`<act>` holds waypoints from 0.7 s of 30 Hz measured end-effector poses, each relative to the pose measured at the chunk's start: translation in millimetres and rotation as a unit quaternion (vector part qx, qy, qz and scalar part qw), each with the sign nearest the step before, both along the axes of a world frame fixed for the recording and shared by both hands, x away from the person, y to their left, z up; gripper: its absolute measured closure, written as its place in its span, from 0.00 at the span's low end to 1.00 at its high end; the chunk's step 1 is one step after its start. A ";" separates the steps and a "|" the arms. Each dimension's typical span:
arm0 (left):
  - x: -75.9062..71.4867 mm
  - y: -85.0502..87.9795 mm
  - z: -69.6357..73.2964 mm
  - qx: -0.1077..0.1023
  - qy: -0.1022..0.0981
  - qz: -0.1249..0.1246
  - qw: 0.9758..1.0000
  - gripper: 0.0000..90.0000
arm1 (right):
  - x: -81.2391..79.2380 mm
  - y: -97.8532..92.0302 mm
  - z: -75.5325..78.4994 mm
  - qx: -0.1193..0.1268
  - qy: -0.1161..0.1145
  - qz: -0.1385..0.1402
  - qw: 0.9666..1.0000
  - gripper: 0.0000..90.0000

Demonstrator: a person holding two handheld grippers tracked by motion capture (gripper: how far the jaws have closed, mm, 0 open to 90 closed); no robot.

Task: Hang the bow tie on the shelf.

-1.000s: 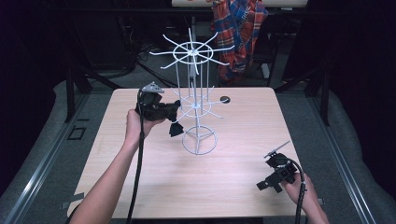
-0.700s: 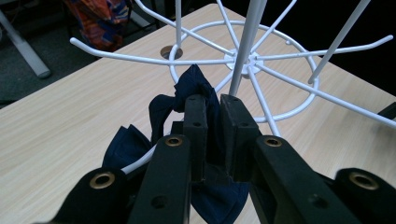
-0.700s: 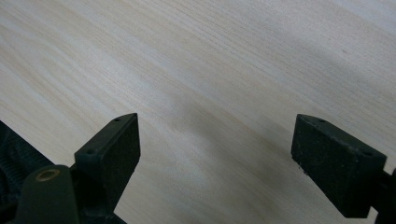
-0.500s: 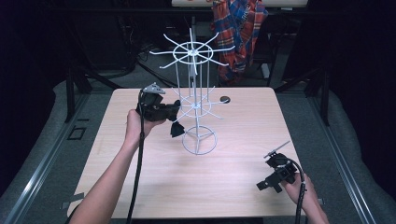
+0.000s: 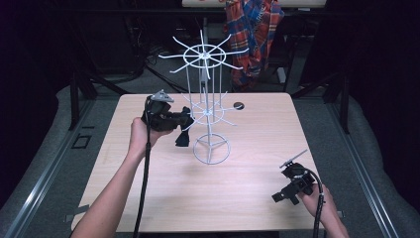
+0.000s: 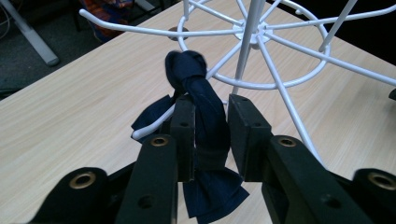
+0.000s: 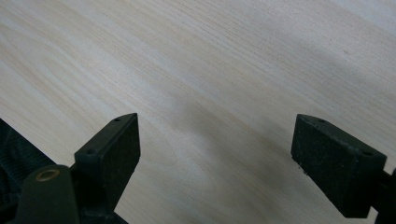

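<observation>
We hold a two-jaw gripper in each hand over a pale wooden table [image 5: 148, 198].

The left gripper [image 6: 211, 126] sits at the table's left, level with the lower tier of a white wire rack [image 5: 210, 114]. In the left gripper view, a dark navy cloth item [image 6: 201, 107] stands between its black pads. The left pad [image 6: 183, 135] lies against the cloth. On the right side a narrow gap shows between the cloth and the right pad [image 6: 246, 135]. The jaws have just been opening a little, so they sit loosely around the cloth rather than pinching it.

The cloth is a knotted strip. Its rounded knot rises above the pads, and its flat ends fan out below them. It hangs on one of the rack's white hooks [image 6: 154, 126], whose upturned tip shows just left of the cloth. In the high view the cloth [image 5: 183, 138] dangles as a small dark shape beside the rack's central pole, above the round wire base [image 5: 211, 149].

The right gripper [image 5: 287, 191] rests low near the table's right front corner, well apart from the rack. In the right gripper view its two pads [image 7: 112, 144] stand spread wide with nothing between them, and bare wood grain lies beyond.
</observation>
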State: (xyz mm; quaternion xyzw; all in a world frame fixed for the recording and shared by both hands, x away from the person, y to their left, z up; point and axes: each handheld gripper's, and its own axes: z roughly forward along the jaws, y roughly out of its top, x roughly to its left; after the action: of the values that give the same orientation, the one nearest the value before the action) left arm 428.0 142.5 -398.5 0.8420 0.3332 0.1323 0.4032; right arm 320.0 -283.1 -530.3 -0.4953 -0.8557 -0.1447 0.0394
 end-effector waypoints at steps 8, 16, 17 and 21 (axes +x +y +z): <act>-2.6 6.1 4.1 0.001 0.000 0.011 1.000 0.65 | 0.0 0.0 0.5 0.000 -0.001 0.002 1.000 0.17; -5.3 17.0 8.6 -0.004 -0.001 0.033 0.999 0.47 | 0.0 0.0 1.4 -0.002 -0.002 0.003 1.000 0.17; -5.9 19.9 9.6 -0.006 0.000 0.036 0.999 0.45 | 0.0 0.0 1.4 -0.002 -0.002 0.003 1.000 0.17; -8.2 27.0 13.0 -0.008 -0.006 0.048 0.999 0.39 | 0.0 0.0 1.5 -0.003 -0.002 0.003 1.000 0.17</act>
State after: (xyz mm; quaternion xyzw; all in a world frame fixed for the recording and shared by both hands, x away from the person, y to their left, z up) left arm 419.8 169.5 -385.5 0.8212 0.3713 0.1541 0.4050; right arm 320.0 -283.0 -528.8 -0.4926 -0.8576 -0.1432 0.0372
